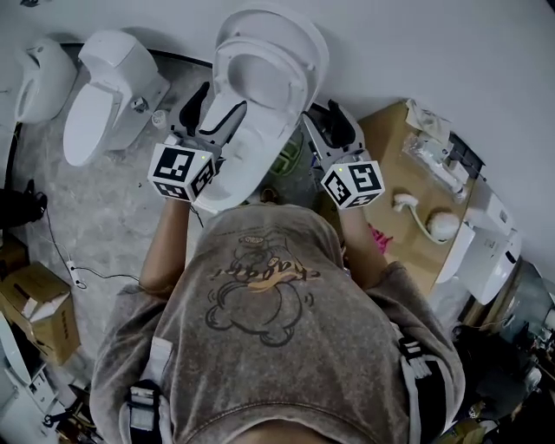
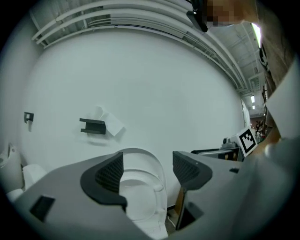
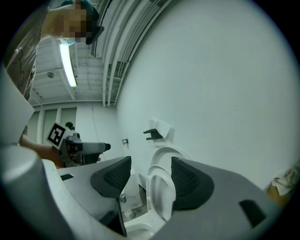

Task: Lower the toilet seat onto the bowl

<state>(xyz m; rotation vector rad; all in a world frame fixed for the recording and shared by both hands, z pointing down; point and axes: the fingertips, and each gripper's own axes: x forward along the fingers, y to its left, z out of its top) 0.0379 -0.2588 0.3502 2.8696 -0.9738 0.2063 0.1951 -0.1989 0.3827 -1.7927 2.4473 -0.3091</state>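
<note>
In the head view a white toilet stands against the wall, its seat point(image 1: 227, 74) and lid point(image 1: 290, 24) both raised upright above the bowl point(image 1: 251, 160). My left gripper point(image 1: 208, 108) hovers over the bowl's left rim and is open. On the bowl's right side my right gripper point(image 1: 329, 121) is also open. In the left gripper view the left gripper point(image 2: 149, 171) frames the raised seat point(image 2: 140, 187) from a distance, with nothing between its pads. In the right gripper view the right gripper point(image 3: 150, 180) frames the upright seat point(image 3: 159, 192) edge-on; its pads touch nothing.
A second toilet point(image 1: 113, 87) and a third point(image 1: 39, 78) stand to the left. Flat cardboard point(image 1: 390, 156) with a white hose point(image 1: 429, 221) and parts lies to the right, beside another white unit point(image 1: 486, 247). A cardboard box point(image 1: 43, 308) sits at lower left. A paper holder point(image 2: 93, 125) hangs on the wall.
</note>
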